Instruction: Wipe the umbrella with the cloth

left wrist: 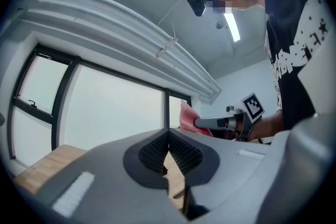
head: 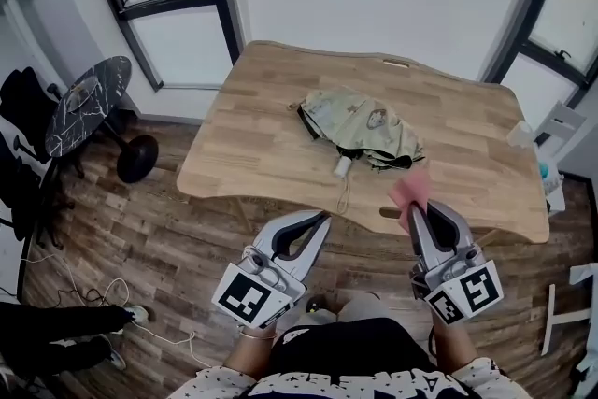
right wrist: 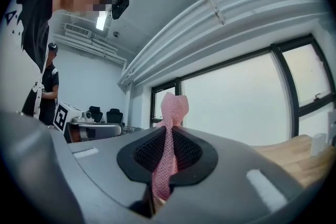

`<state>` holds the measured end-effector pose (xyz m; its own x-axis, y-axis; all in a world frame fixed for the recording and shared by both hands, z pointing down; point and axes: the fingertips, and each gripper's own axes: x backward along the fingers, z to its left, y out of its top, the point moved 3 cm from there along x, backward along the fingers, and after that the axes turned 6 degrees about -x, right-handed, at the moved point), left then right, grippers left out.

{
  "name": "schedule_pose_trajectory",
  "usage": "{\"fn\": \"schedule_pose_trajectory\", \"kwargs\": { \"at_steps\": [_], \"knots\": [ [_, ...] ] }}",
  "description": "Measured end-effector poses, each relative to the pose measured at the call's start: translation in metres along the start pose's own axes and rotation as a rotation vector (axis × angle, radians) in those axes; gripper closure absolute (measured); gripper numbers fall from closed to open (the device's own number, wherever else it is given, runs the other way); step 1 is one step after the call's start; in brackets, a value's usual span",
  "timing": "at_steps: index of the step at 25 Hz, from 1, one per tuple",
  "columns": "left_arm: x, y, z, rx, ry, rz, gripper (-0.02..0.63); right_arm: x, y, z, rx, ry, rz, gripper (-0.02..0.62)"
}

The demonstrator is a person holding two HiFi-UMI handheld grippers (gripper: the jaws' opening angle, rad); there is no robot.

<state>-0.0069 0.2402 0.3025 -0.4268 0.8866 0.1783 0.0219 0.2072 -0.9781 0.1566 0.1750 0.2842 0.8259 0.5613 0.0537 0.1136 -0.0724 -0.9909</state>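
Head view: folded umbrella (head: 360, 128) lies mid-table (head: 262, 145), handle end toward the near edge. Both grippers are off that near edge, over the wood floor (head: 159, 229). The left gripper (head: 320, 220) is closed and empty. The right gripper (head: 418, 212) pinches the pink cloth (head: 411, 192), which sticks out past its tips, near the umbrella but not touching it. Left gripper view: jaws pad to pad, nothing between them; right gripper with cloth visible beyond. Right gripper view: jaws clamped on the cloth, strip running between the pads, bunched above the tips.
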Motion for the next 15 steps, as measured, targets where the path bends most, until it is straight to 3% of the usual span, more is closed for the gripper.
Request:
{"fn": "schedule_pose_trajectory", "kwargs": {
  "at_steps": [5,15],
  "knots": [
    [-0.010,-0.004,0.018,0.024,0.009,-0.008,0.606,-0.021,-0.002,-0.011,-0.002,0.003,0.017,0.554],
    [-0.056,-0.021,0.080,-0.020,0.057,0.041,0.604,-0.099,0.000,-0.056,-0.017,0.052,-0.005,0.554]
  ]
}}
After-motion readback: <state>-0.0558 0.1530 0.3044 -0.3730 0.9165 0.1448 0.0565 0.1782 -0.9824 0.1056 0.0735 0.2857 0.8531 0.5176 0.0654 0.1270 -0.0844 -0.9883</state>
